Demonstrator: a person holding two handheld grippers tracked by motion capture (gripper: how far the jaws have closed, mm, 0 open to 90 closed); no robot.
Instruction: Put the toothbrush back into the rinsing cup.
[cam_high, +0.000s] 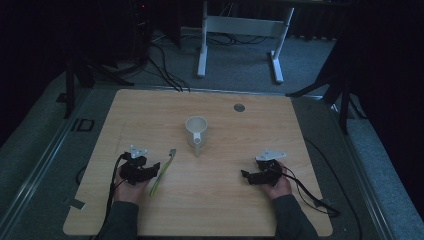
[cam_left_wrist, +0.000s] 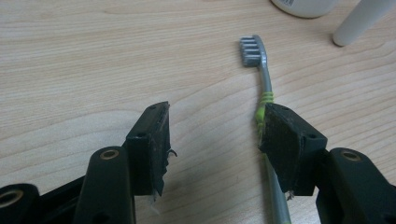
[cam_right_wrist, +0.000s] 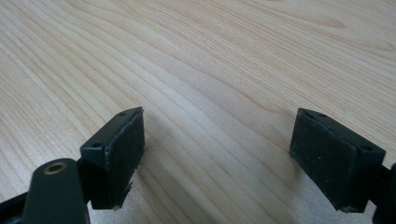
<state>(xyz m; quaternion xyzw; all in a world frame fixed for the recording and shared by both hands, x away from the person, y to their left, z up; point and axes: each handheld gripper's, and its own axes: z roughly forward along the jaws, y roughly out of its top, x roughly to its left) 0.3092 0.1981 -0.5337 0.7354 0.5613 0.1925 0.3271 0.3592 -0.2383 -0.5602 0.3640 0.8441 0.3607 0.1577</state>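
A grey and green toothbrush (cam_high: 163, 170) lies flat on the wooden table (cam_high: 225, 200), bristle head (cam_left_wrist: 251, 50) toward the far side. My left gripper (cam_high: 150, 170) rests just left of it, jaws wide open; in the left gripper view (cam_left_wrist: 217, 135) the handle (cam_left_wrist: 266, 93) runs under the right jaw and nothing sits between the pads. A white mug (cam_high: 196, 131) stands upright mid-table, its handle pointing toward me. My right gripper (cam_high: 246, 175) rests low on the right side of the table, and the right gripper view (cam_right_wrist: 219, 154) has its jaws open over bare wood.
A round grey grommet (cam_high: 239, 107) is set in the table near the far edge. Cables (cam_high: 310, 195) trail from both grippers over the front of the table. A white desk frame (cam_high: 240, 30) stands on the floor beyond the table.
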